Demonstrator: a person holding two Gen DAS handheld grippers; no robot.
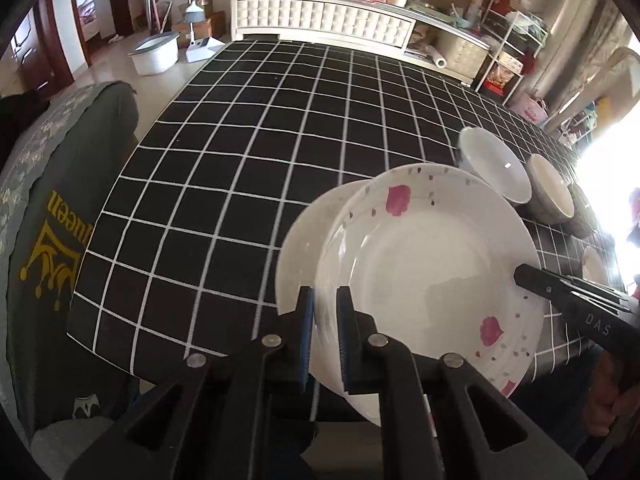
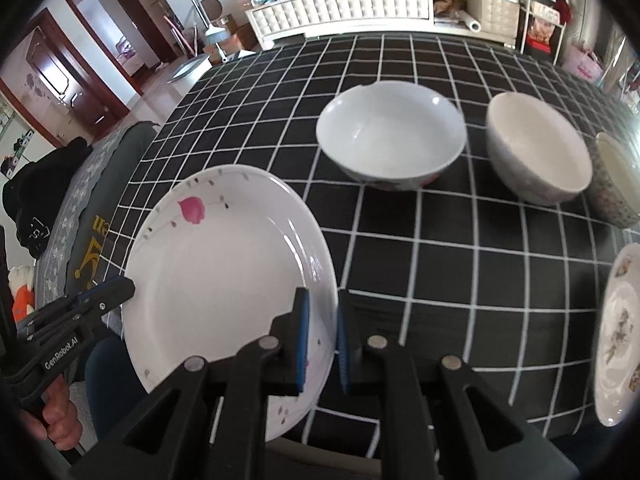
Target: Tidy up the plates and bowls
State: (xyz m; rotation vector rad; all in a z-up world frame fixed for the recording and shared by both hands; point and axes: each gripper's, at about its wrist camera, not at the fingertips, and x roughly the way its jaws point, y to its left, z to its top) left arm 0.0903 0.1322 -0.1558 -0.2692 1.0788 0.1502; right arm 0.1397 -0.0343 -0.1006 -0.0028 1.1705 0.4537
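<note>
A white ceramic plate with pink flowers point(image 2: 224, 280) sits tilted over the table's near edge, above a plain white plate point(image 1: 296, 252). Beyond, toward the right edge, stand a white ceramic bowl point(image 2: 392, 136), a cream-lined bowl point(image 2: 540, 148) and a patterned bowl point(image 2: 618, 180); a floral-rimmed plate point(image 2: 618, 340) lies nearer.

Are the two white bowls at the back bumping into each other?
Apart. The right wrist view shows black checked tablecloth between the wide white bowl and the taller bowl beside it.
</note>
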